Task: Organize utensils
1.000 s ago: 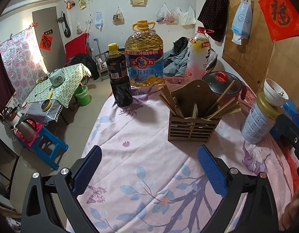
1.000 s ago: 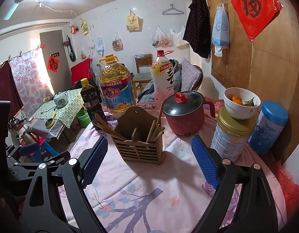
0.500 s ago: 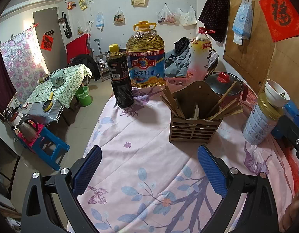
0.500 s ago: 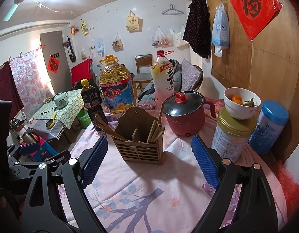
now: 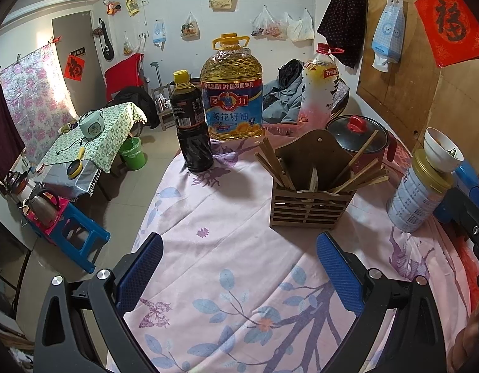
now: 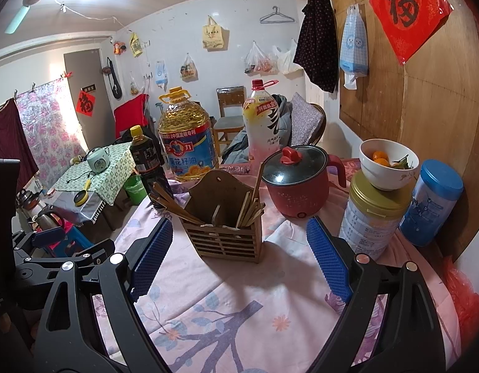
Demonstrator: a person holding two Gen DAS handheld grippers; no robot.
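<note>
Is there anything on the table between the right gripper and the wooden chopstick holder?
No. Between the right gripper and the wooden chopstick holder lies only bare floral tablecloth, seen in the right wrist view.

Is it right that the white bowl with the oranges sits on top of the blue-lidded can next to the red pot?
Not quite. The white bowl with the oranges sits on the gold-lidded can, not the blue-lidded can, which stands beside it with nothing on top. The right wrist view shows this. The gold-lidded can is indeed next to the red pot.
</note>
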